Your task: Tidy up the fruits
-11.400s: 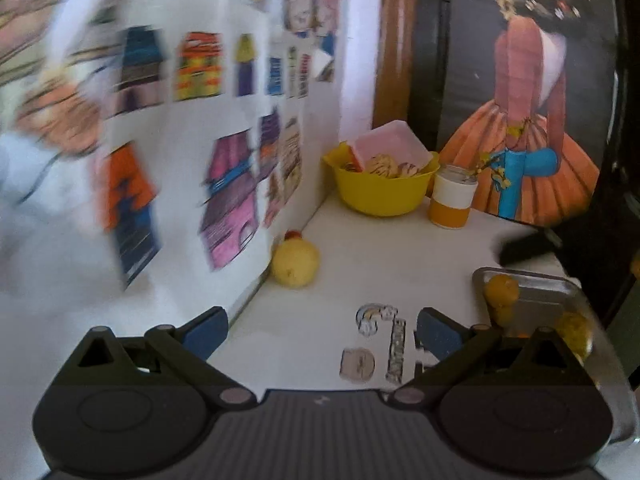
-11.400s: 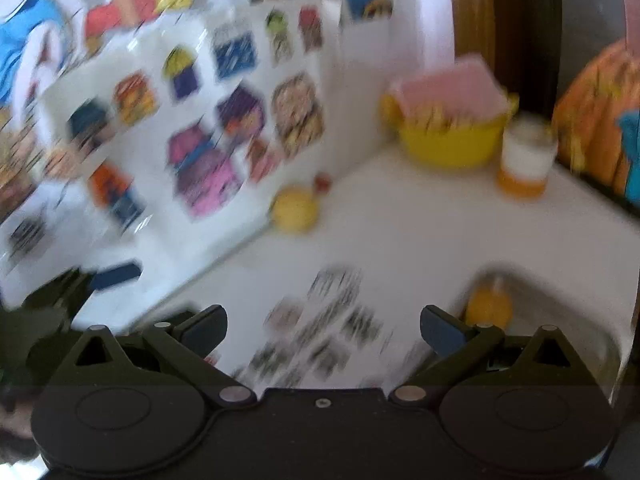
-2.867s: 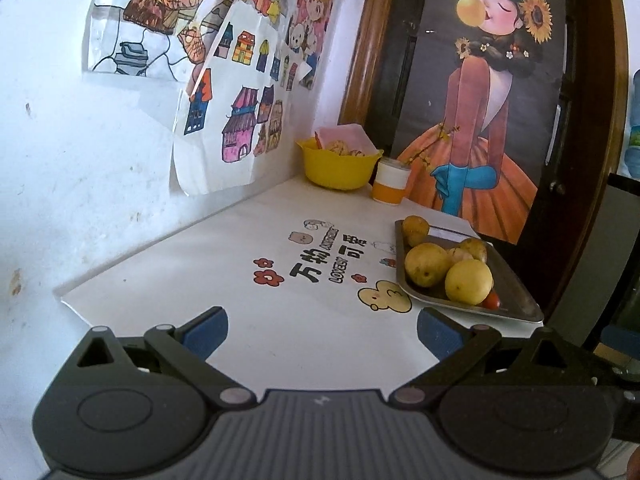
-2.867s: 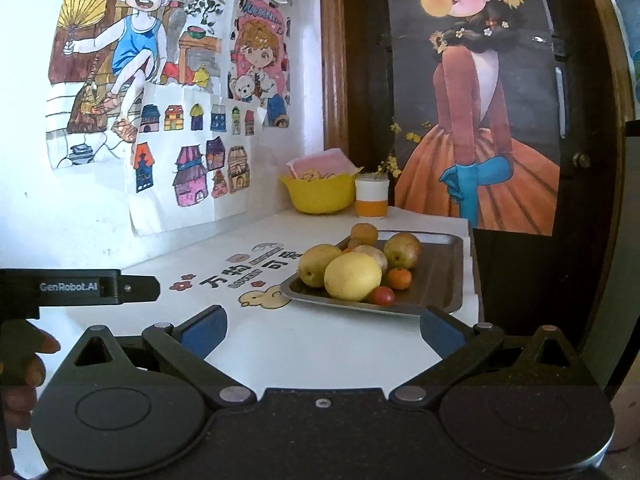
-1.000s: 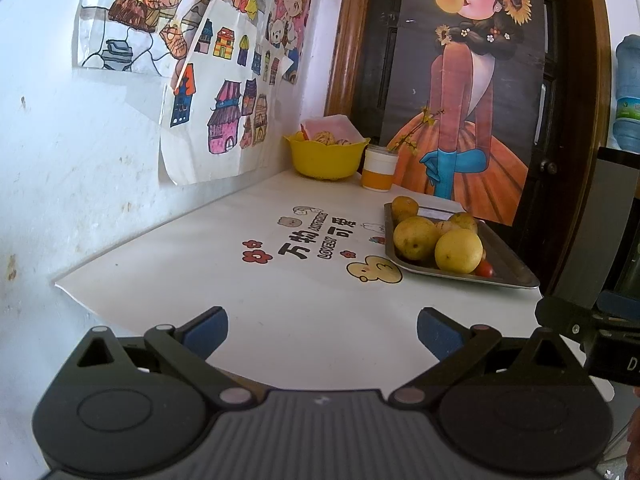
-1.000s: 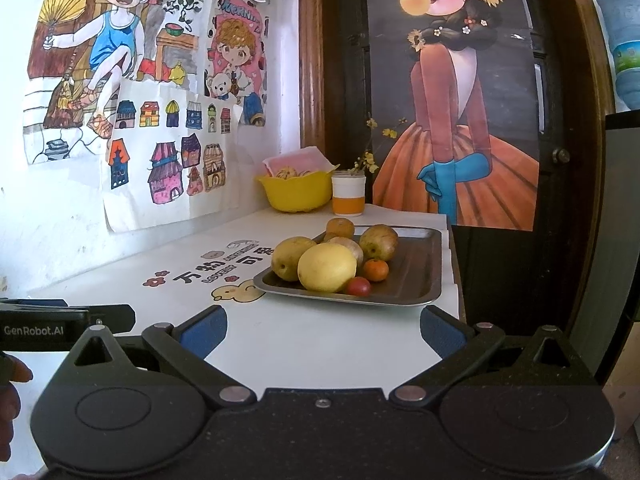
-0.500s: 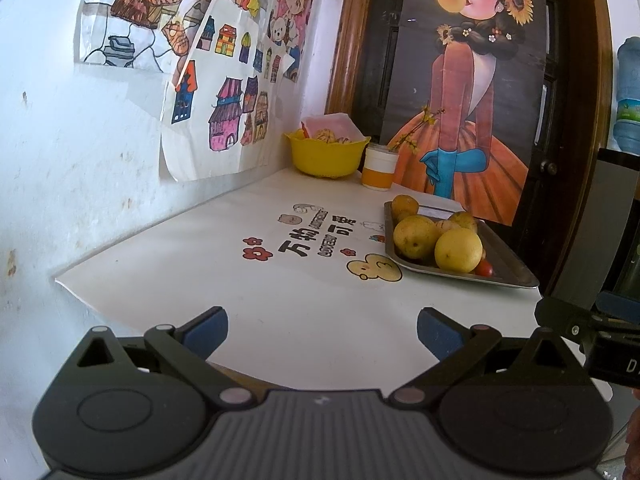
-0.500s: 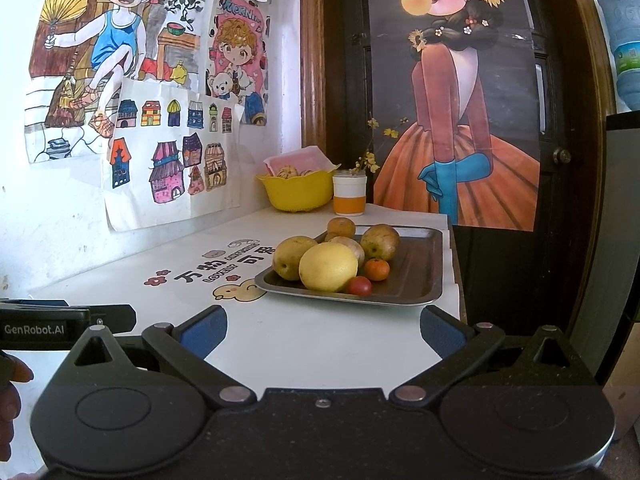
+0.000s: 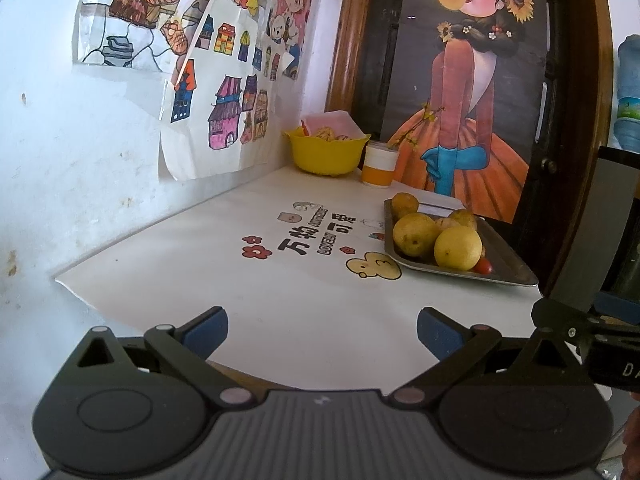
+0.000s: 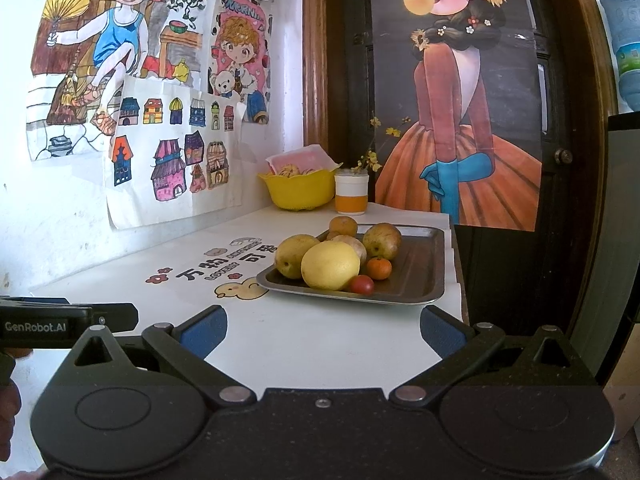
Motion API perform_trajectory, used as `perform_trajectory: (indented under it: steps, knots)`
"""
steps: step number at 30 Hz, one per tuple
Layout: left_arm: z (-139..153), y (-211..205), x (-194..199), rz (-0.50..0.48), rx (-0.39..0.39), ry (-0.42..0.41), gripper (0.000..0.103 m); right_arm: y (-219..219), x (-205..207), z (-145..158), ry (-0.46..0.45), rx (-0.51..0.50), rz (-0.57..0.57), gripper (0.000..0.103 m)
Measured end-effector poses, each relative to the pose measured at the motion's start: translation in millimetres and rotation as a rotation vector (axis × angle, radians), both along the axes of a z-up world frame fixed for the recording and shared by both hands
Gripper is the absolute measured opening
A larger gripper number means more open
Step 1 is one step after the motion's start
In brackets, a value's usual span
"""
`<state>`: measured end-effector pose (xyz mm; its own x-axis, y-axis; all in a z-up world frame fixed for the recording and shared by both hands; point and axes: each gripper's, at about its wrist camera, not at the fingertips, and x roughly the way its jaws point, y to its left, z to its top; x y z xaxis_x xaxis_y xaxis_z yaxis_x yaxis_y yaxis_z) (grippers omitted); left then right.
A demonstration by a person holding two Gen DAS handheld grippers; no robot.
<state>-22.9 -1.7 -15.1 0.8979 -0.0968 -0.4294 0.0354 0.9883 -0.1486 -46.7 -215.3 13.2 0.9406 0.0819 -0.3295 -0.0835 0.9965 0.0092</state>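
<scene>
A metal tray (image 10: 416, 280) (image 9: 504, 268) on the white table holds several fruits: a big yellow one (image 10: 330, 265) (image 9: 457, 248), a yellow-green pear (image 10: 294, 255) (image 9: 414, 235), a brownish pear (image 10: 382, 240), a small orange (image 10: 379, 268) and a red cherry tomato (image 10: 362, 284) (image 9: 483, 266). My left gripper (image 9: 322, 330) hangs open over the table's near edge, well short of the tray, nothing between its fingers. My right gripper (image 10: 323, 328) is open too, in front of the tray and apart from it.
A yellow bowl (image 10: 298, 191) (image 9: 325, 154) with food and an orange-and-white cup (image 10: 351, 192) (image 9: 378, 169) stand in the far corner. Drawings cover the wall at left; a poster hangs on a dark door behind. The other gripper's body (image 10: 60, 326) (image 9: 592, 340) shows at each view's edge.
Both grippers stay open and empty. The views have barely shifted over the last second; earlier one yellow fruit lay by the wall and now the fruits sit together in the tray.
</scene>
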Motion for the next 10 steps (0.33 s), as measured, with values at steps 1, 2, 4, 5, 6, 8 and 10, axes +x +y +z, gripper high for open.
perform_trajectory:
  steps: [1,2,4,5,6,8,10]
  knots:
    - [-0.1,-0.1,0.4,-0.002,-0.004,0.006,0.103,0.2,0.0,0.1,0.000,0.000,0.000,0.102]
    - [-0.4,-0.4,0.4,-0.004,-0.007,0.011,0.103,0.2,0.0,-0.3,0.000,-0.001,0.001,0.102]
    - [-0.6,-1.1,0.1,-0.008,-0.008,0.012,0.103,1.0,-0.2,-1.2,0.001,-0.003,0.004,0.102]
    - [-0.5,-1.4,-0.5,-0.012,-0.009,0.010,0.103,1.4,0.3,-1.4,0.001,-0.004,0.006,0.102]
    - [-0.2,-1.5,-0.8,-0.014,-0.012,0.007,0.103,1.6,0.0,-1.9,0.002,-0.004,0.007,0.102]
    - [0.1,-2.0,-1.6,-0.018,-0.013,0.002,0.103,2.4,0.6,-2.3,0.004,-0.006,0.009,0.102]
    - [0.2,-2.7,-1.6,-0.018,-0.011,0.003,0.103,2.3,1.1,-2.8,0.006,-0.008,0.015,0.102]
